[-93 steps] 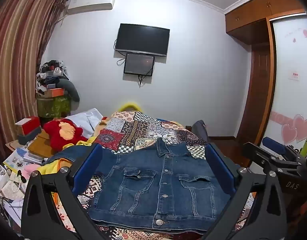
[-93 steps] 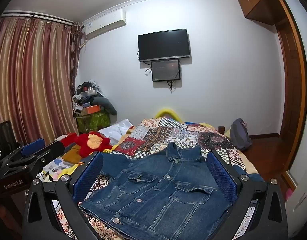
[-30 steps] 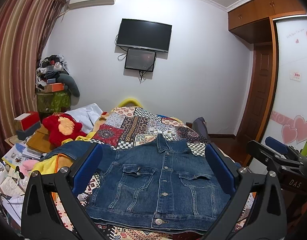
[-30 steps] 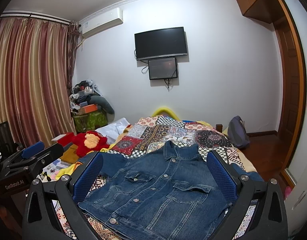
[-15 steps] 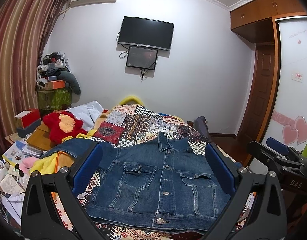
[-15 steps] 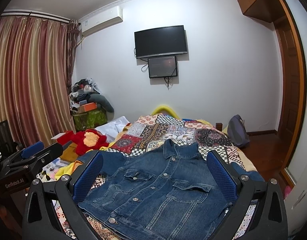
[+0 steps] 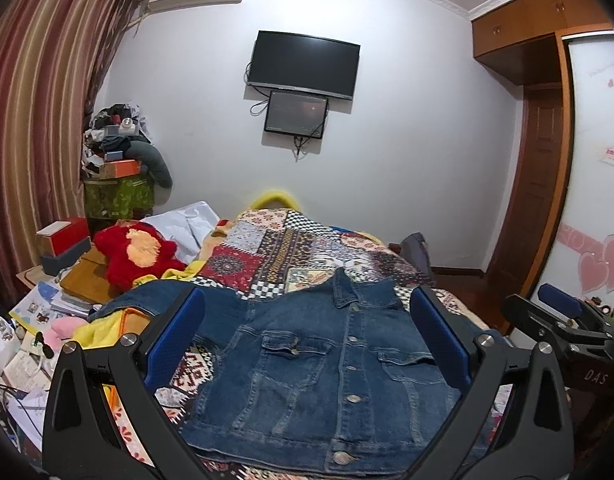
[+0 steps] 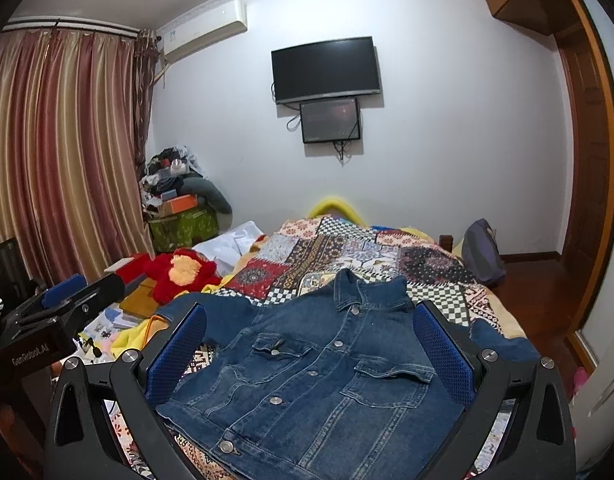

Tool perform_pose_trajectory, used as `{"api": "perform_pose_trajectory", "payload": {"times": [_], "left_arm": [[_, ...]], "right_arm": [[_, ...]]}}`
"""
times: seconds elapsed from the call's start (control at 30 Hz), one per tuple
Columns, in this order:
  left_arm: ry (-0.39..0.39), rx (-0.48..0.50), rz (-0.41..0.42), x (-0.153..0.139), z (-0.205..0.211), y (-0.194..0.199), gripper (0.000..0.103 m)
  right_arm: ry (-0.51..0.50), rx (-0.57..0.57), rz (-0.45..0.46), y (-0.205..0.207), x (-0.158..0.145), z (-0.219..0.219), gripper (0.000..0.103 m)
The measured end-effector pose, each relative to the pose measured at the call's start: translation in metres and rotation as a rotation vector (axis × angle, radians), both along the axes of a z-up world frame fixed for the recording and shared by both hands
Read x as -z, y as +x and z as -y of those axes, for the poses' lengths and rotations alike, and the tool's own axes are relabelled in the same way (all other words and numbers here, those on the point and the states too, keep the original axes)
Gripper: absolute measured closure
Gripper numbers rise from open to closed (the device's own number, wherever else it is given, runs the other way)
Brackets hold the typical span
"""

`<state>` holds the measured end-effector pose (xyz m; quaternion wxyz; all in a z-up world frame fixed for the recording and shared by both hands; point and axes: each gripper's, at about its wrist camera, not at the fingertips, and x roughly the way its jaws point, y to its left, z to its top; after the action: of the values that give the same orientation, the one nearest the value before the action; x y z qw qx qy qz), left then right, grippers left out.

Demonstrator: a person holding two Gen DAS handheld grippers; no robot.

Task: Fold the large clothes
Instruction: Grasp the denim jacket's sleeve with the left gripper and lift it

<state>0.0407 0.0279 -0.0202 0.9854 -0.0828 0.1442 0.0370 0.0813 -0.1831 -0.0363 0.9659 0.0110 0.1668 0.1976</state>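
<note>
A blue denim jacket [image 7: 327, 364] [image 8: 319, 376] lies front up and buttoned on the patchwork bedspread [image 7: 291, 248], collar toward the far wall. One sleeve spreads to the left over yellow cloth. My left gripper [image 7: 307, 336] hovers above the jacket's hem side, open, with nothing between its blue pads. My right gripper [image 8: 311, 344] is likewise open and empty above the jacket. In the left wrist view the right gripper [image 7: 563, 320] shows at the right edge; in the right wrist view the left gripper [image 8: 59, 304] shows at the left edge.
A red plush toy [image 7: 139, 252] and white cloth [image 7: 187, 224] lie left of the bed. Books, boxes and bags crowd the floor at the left [image 7: 47, 312]. A dark backpack [image 8: 483, 248] leans at the bed's right side. Wardrobe and door stand to the right.
Both views have shifted slightly, with the jacket sitting a little lower and nearer in frame. The jacket itself has not moved and both grippers stay open.
</note>
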Motion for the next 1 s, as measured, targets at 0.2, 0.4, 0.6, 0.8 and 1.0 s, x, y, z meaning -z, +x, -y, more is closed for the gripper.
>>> {"api": "perform_pose_trajectory", "payload": {"times": [0.2, 0.4, 0.6, 0.8, 1.0], "left_arm": [[0.012, -0.052, -0.053, 0.007, -0.028, 0.039, 0.000], [0.007, -0.116, -0.144, 0.028, -0.074, 0.093, 0.000], [-0.059, -0.250, -0.233, 0.062, -0.139, 0.137, 0.000], [-0.211, -0.336, -0.323, 0.118, -0.209, 0.158, 0.000], [-0.369, -0.324, -0.471, 0.180, -0.253, 0.177, 0.000]], "right_arm": [[-0.027, -0.019, -0.054, 0.041, 0.005, -0.021, 0.000], [-0.038, -0.038, -0.142, 0.101, 0.017, -0.039, 0.000], [-0.083, -0.047, -0.215, 0.166, 0.036, -0.061, 0.000], [-0.185, -0.048, -0.272, 0.220, 0.070, -0.087, 0.000], [-0.246, -0.084, -0.377, 0.258, 0.119, -0.113, 0.000]]}}
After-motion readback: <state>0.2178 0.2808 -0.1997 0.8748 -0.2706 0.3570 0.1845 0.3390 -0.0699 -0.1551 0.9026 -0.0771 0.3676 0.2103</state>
